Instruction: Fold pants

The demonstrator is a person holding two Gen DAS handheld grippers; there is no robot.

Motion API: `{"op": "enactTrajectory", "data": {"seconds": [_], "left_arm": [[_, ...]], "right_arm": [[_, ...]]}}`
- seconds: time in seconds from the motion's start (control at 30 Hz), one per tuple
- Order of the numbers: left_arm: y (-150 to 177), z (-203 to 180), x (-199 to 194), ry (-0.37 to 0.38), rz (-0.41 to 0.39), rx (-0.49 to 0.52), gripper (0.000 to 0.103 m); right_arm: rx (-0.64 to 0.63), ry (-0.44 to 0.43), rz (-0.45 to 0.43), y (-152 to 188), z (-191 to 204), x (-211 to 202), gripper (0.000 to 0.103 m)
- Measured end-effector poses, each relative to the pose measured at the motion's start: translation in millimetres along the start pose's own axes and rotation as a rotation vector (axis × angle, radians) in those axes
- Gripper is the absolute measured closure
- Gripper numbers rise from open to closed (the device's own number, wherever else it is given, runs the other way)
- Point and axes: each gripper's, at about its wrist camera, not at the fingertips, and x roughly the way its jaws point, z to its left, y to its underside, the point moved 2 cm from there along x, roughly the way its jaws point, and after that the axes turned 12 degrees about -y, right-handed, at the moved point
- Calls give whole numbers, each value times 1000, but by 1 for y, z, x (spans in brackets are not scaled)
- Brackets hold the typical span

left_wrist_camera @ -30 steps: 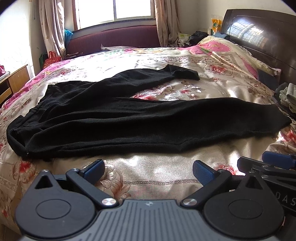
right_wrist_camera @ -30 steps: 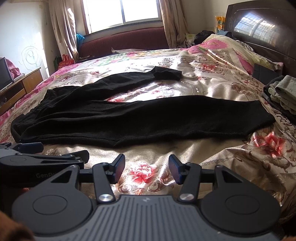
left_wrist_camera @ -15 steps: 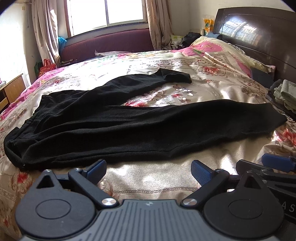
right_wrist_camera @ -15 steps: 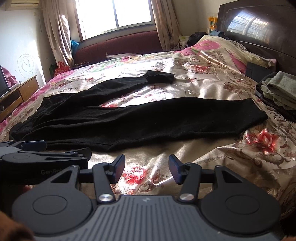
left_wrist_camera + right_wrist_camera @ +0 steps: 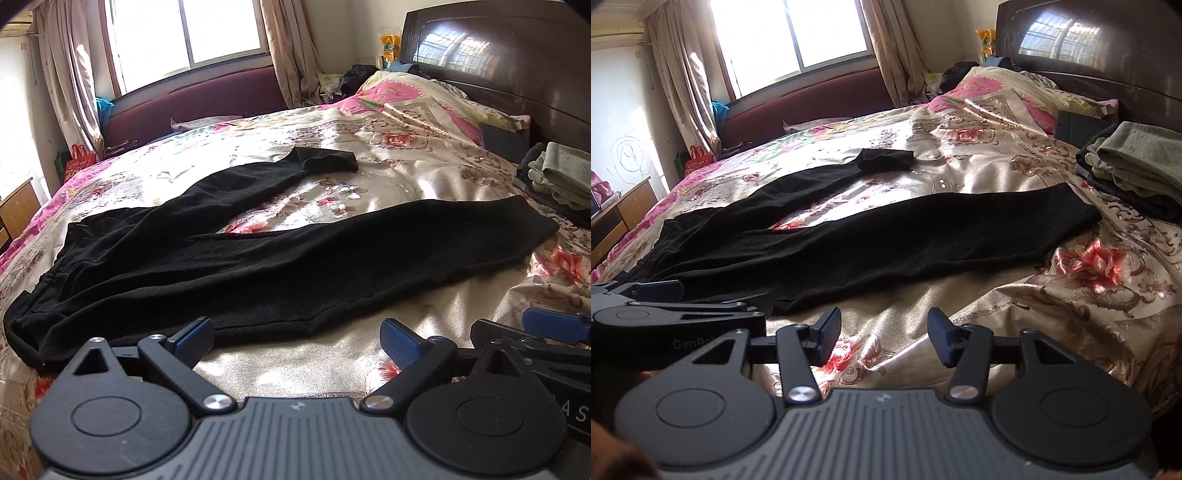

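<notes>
My left gripper [image 5: 297, 338] gapes wide and empty, low over the bed [image 5: 332, 354] before the pants [image 5: 258, 258]; right gripper [image 5: 884, 336] open, empty too.

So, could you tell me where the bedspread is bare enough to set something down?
Free: the wedge between the two legs of the black pants, and the strip between their near edge and the left gripper. Crowded: the folded clothes by the headboard.
</notes>
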Motion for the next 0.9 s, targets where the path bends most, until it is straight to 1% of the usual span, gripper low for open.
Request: {"op": "enactTrajectory", "data": {"seconds": [0.9], "left_arm": [[2, 2, -2, 14, 1, 2, 0]], "right_arm": [[-14, 4, -4, 0, 2, -1, 50]]}}
